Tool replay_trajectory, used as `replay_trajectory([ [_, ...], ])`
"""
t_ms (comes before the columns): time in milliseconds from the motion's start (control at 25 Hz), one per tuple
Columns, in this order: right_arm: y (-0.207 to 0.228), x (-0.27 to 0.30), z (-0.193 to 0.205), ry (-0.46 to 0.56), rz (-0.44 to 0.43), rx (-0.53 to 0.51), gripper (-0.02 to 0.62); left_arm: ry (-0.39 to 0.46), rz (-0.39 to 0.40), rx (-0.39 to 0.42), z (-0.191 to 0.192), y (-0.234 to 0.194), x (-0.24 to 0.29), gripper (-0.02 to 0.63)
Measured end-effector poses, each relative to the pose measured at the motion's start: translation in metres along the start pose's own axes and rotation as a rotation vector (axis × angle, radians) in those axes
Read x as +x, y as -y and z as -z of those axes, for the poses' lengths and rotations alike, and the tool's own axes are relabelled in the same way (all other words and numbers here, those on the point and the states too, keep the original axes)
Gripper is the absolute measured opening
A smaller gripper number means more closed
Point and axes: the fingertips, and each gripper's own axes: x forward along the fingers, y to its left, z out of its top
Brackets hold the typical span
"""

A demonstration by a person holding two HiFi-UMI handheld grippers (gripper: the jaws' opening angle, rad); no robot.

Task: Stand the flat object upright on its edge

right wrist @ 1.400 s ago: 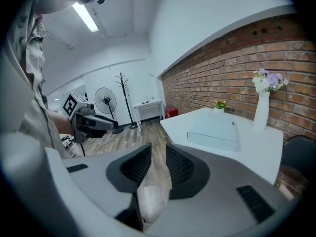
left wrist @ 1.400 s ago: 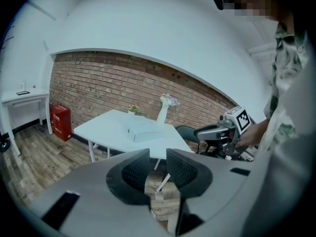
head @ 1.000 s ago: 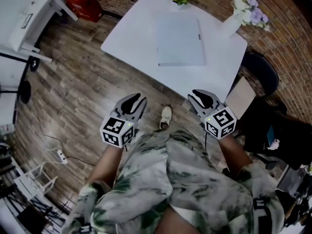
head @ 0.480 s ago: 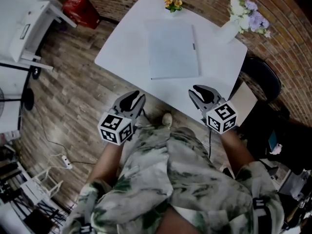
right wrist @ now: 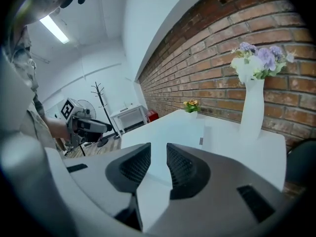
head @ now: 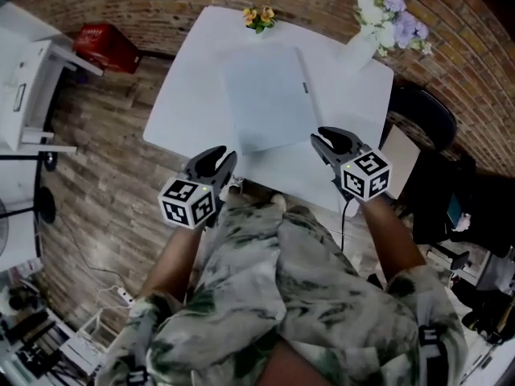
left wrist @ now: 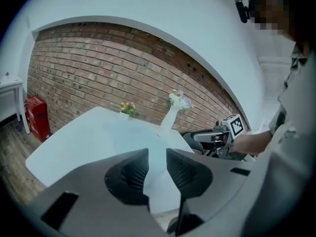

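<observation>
The flat object is a pale grey slab lying flat in the middle of the white table. It also shows as a faint panel in the right gripper view. My left gripper hangs at the table's near edge, just short of the slab's near left corner, jaws open and empty. My right gripper is over the table beside the slab's near right corner, open, its jaws having just been opening a little with nothing between them. Neither gripper touches the slab.
A white vase of pale flowers stands at the table's far right and a small yellow flower pot at the far edge. A dark chair is to the right, a red box and white furniture to the left.
Both grippers have moved forward from over the wooden floor to the table's near edge, and the table and slab have come closer in the head view.
</observation>
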Motion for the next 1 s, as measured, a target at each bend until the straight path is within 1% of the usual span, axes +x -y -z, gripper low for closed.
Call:
replay_trajectory([
  [120,0.018,0.018,-0.005,-0.025,0.029,0.021,0.123,-0.029,0.03,0.0,-0.011,-0.022,0.017,0.112],
  [360,0.05,0.049,-0.015,-0.063,0.1,0.059,0.129,-0.088,0.086,-0.031,-0.024,-0.062,0.048,0.112],
  [560,0.078,0.076,-0.014,-0.103,0.139,0.085,0.14,-0.127,0.116,-0.063,-0.028,-0.087,0.073,0.115],
  [680,0.096,0.088,-0.011,-0.125,0.162,0.121,0.147,-0.163,0.138,-0.083,-0.024,-0.098,0.09,0.121],
  [800,0.112,0.103,-0.008,-0.147,0.167,0.167,0.156,-0.197,0.151,-0.113,-0.02,-0.11,0.106,0.124],
  [1000,0.129,0.125,0.001,-0.199,0.15,0.214,0.17,-0.236,0.168,-0.179,-0.012,-0.126,0.127,0.141],
])
